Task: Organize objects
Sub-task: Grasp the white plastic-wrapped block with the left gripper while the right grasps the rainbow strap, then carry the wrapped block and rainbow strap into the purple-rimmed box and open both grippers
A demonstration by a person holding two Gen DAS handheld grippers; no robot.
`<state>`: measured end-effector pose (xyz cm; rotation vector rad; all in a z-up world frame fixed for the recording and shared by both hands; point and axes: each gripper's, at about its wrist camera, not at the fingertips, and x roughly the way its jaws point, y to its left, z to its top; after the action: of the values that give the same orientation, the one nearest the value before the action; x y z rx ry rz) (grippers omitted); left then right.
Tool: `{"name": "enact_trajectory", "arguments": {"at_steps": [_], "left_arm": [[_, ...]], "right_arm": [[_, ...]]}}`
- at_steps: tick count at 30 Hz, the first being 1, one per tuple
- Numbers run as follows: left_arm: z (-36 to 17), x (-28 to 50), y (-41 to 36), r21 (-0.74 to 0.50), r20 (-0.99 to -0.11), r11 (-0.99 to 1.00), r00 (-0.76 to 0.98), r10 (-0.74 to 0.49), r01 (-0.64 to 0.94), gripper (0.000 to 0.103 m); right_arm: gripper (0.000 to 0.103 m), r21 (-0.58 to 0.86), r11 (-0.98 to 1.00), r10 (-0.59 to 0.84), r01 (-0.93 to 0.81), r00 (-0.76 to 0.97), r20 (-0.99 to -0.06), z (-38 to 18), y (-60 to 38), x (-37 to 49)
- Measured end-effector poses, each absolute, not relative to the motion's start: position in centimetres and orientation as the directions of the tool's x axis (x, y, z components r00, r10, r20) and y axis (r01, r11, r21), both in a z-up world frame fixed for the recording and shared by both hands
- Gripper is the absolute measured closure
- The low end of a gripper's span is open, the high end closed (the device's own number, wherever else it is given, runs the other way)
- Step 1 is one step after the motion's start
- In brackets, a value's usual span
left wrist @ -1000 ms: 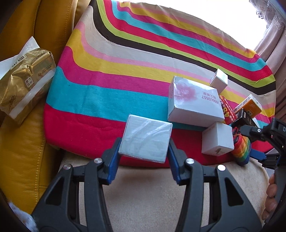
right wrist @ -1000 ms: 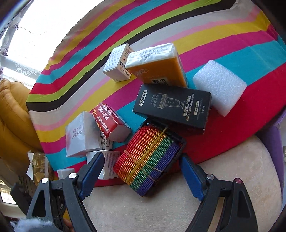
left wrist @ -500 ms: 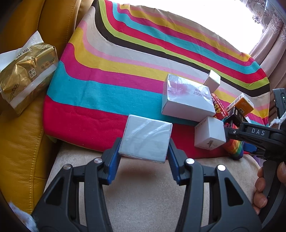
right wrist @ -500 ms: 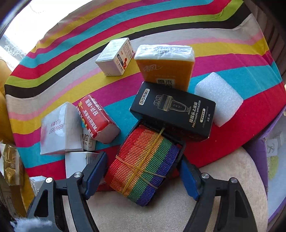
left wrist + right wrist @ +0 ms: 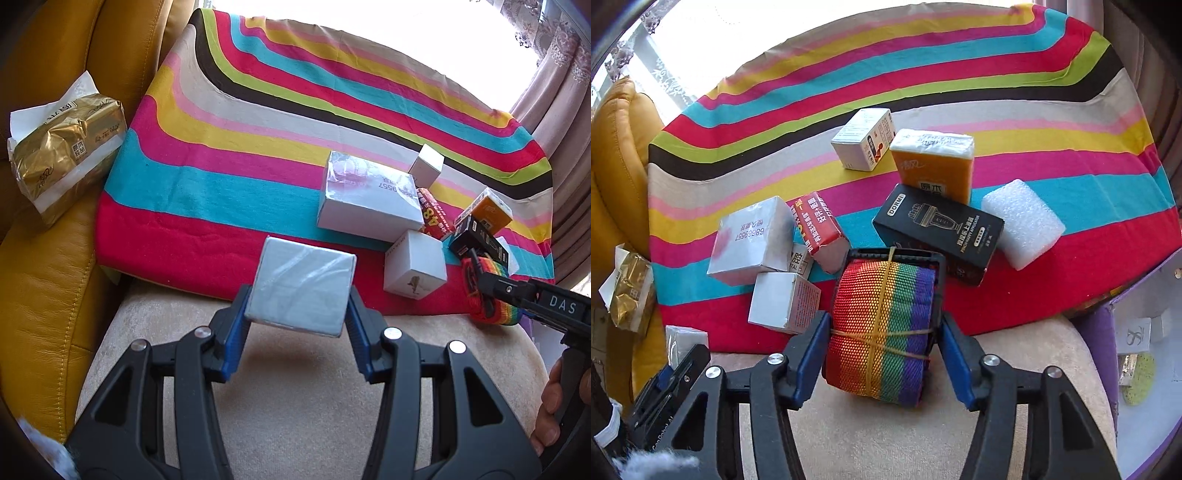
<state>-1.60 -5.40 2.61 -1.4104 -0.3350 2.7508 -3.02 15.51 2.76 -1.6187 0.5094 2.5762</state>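
Left gripper (image 5: pixel 299 314) clamps white box (image 5: pixel 301 290); right gripper (image 5: pixel 882 339) closing around rainbow strap (image 5: pixel 882 325)

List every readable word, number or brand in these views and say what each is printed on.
"DORMI": black box.
"68669567", upside down: big white box.
"48": red box.
"DAS": right tongs' body.
"TAL", partly hidden: small white box.
Chinese print on the orange pack, red box and gold tissue pack: not transcribed.

left wrist: close, angled down | right wrist: same | shared: striped cloth (image 5: pixel 229 177), boxes
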Motion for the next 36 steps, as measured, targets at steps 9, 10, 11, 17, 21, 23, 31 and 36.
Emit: {"name": "enact_trajectory", "arguments": {"at_steps": [9,10,11,17,21,23,31,36], "left_arm": [[3.0,-0.7,-3.1,-0.190,-0.799,-0.980,-0.589,0.125,0.050,0.050],[3.0,-0.7,-2.8,-0.187,-0.799,-0.981,-0.588,0.125,0.045,0.050],[3.0,-0.7,-2.4,-0.185,-0.800,-0.982,-0.587,0.127,0.040,0.050],[3.2,-0.5,-0.1,-0.182,-0.803,-0.983,-0.577,0.150,-0.002,0.050],[3.2,-0.5,1.8,-0.184,-0.805,-0.982,-0.569,0.169,-0.031,0.050],[3.3,-0.5,2.7,-0.185,-0.805,-0.982,-0.566,0.180,-0.049,0.050],[3.5,-0.7,7.6,-0.189,-0.804,-0.972,-0.546,0.234,-0.139,0.051],[3.6,-0.9,11.2,-0.182,-0.805,-0.960,-0.528,0.269,-0.212,0.051]], "right_arm": [[0.045,0.269,-0.948,-0.152,-0.169,-0.501,-0.852,2.5,16.7,-1.6],[0.045,0.259,-0.952,-0.144,-0.162,-0.508,-0.849,2.7,16.8,-1.4],[0.045,0.250,-0.956,-0.138,-0.156,-0.515,-0.846,2.8,17.0,-1.2],[0.045,0.214,-0.968,-0.112,-0.128,-0.546,-0.831,3.4,17.9,0.2],[0.045,0.186,-0.975,-0.085,-0.121,-0.569,-0.818,3.9,18.8,1.0],[0.045,0.175,-0.976,-0.068,-0.132,-0.578,-0.813,3.9,19.4,1.4],[0.045,0.170,-0.964,-0.020,-0.202,-0.588,-0.809,4.1,24.0,4.0],[0.045,0.171,-0.950,0.015,-0.262,-0.585,-0.811,3.9,27.7,5.7]]}}
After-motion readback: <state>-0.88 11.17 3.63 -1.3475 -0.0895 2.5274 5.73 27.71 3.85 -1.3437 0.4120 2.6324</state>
